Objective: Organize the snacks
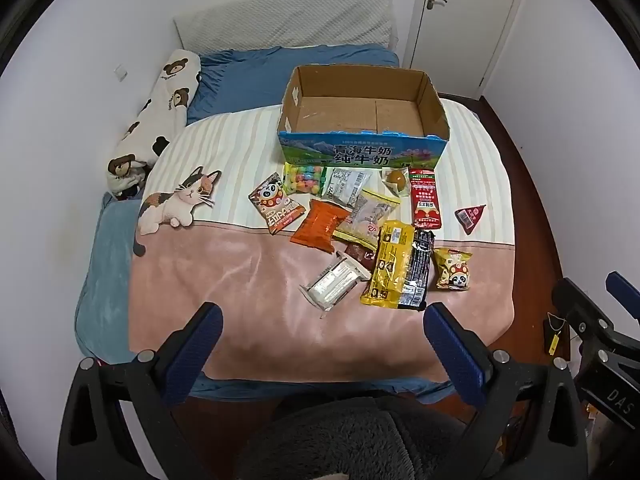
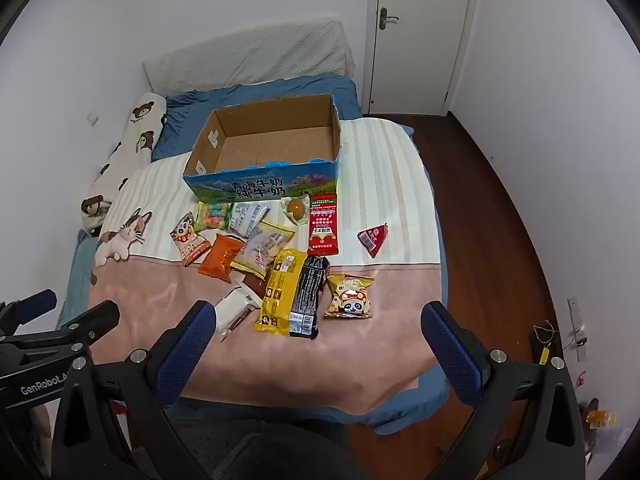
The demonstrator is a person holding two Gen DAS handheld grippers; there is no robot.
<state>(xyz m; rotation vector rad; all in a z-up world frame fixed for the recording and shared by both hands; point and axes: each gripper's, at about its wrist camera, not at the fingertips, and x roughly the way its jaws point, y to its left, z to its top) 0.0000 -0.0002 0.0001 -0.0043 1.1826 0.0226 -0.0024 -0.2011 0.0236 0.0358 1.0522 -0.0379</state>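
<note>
An open, empty cardboard milk box point(image 1: 362, 110) point(image 2: 268, 140) stands on the bed. Several snack packets lie in front of it: a yellow-and-black pack point(image 1: 394, 264) point(image 2: 286, 292), an orange bag point(image 1: 318, 226) point(image 2: 222, 256), a white bar point(image 1: 334, 282) point(image 2: 236, 306), a red sachet point(image 1: 425, 198) point(image 2: 323, 226), panda bags point(image 1: 452, 270) point(image 2: 351, 296), a small red triangle point(image 1: 470, 214) point(image 2: 373, 238). My left gripper point(image 1: 322, 320) is open and empty near the bed's front edge. My right gripper point(image 2: 316, 320) is open and empty, also short of the packets.
The bed carries a pink and striped cat blanket point(image 1: 240, 272) point(image 2: 160, 292), a bear-print pillow point(image 1: 160, 120) at the left and a blue sheet. Wooden floor point(image 2: 480, 216) runs along the right. A closed door point(image 2: 416, 32) stands at the back right.
</note>
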